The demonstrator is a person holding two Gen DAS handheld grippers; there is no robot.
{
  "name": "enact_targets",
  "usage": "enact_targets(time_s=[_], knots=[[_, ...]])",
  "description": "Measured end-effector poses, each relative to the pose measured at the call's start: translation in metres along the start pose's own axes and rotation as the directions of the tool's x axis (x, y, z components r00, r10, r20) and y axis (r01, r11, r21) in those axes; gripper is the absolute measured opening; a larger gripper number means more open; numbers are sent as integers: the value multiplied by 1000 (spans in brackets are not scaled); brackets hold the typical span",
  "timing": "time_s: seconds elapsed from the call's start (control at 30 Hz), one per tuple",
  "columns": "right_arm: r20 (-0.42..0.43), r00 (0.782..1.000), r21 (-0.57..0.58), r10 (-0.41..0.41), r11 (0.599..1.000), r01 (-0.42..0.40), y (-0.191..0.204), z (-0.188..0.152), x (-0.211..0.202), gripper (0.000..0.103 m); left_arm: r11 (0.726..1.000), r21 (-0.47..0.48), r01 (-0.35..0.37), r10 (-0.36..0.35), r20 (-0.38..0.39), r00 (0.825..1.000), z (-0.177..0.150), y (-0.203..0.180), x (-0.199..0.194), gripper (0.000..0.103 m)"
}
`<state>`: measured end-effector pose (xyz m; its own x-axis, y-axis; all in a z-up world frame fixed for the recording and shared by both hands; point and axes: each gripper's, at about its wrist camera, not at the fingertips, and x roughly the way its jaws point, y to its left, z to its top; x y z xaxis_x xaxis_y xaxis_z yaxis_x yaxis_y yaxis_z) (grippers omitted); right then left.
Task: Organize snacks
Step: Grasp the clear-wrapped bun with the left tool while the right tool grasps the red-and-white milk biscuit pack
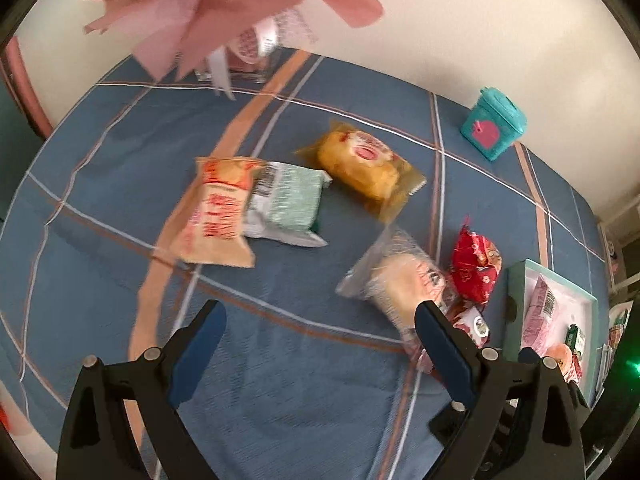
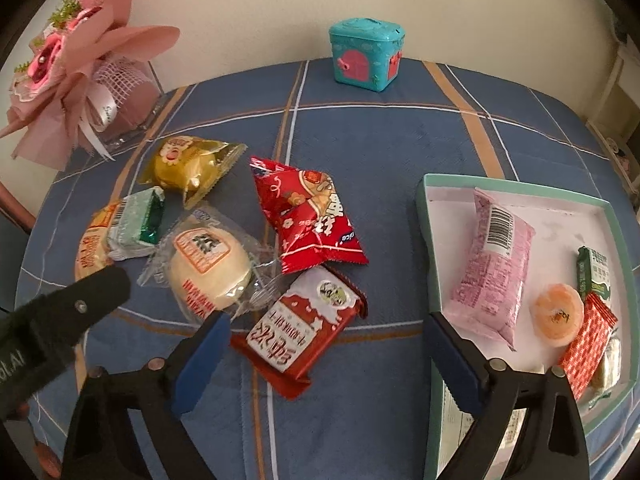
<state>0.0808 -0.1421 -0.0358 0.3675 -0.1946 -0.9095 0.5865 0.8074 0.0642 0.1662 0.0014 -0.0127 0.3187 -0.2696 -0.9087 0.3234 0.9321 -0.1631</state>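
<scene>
Loose snacks lie on a blue plaid tablecloth (image 2: 380, 152). They include a red packet (image 2: 308, 216), a red-and-white packet (image 2: 280, 344), a white bun in clear wrap (image 2: 208, 272), a yellow cake (image 2: 188, 160), a green-white packet (image 2: 136, 228) and an orange packet (image 1: 216, 216). My right gripper (image 2: 328, 322) hangs open over the red-and-white packet, its pads clear of it. My left gripper (image 1: 320, 316) is open above bare cloth, with the bun (image 1: 400, 280) just beyond its right finger. A teal-rimmed tray (image 2: 424, 216) at right holds a pink packet (image 2: 492, 264) and smaller snacks.
A teal toy box (image 2: 366, 54) stands at the table's far edge by the wall. A pink paper bouquet (image 2: 72, 64) fills the far left corner. The left gripper's black frame (image 2: 60, 320) juts in at the left of the right wrist view.
</scene>
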Motion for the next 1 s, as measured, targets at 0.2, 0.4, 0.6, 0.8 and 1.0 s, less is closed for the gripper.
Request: enact_targets(time_s=[0.2,0.4,0.6,0.8,1.0], knots=[[-15,1000,-15,14,1000,-14,4,5,13,90,1000,11,5,-5,-21,1000,6,-14,21,95],[-45,998,3,46,999,-46,2,4,23,80,999,-39,36,-38,-46,998,6,-13,34,95],[-53,995,17,86,996,-85,-5,1,22,67,994,-59,93,-97,-74,993,1,-20,43,83],[-60,993,24,105,994,-104,-12,-2,20,60,980,-87,177,-184,-82,979,-1,-26,48,62],[-73,993,42,95,995,-92,-23,-4,17,47,975,-107,196,-204,-70,976,-2,-26,47,55]])
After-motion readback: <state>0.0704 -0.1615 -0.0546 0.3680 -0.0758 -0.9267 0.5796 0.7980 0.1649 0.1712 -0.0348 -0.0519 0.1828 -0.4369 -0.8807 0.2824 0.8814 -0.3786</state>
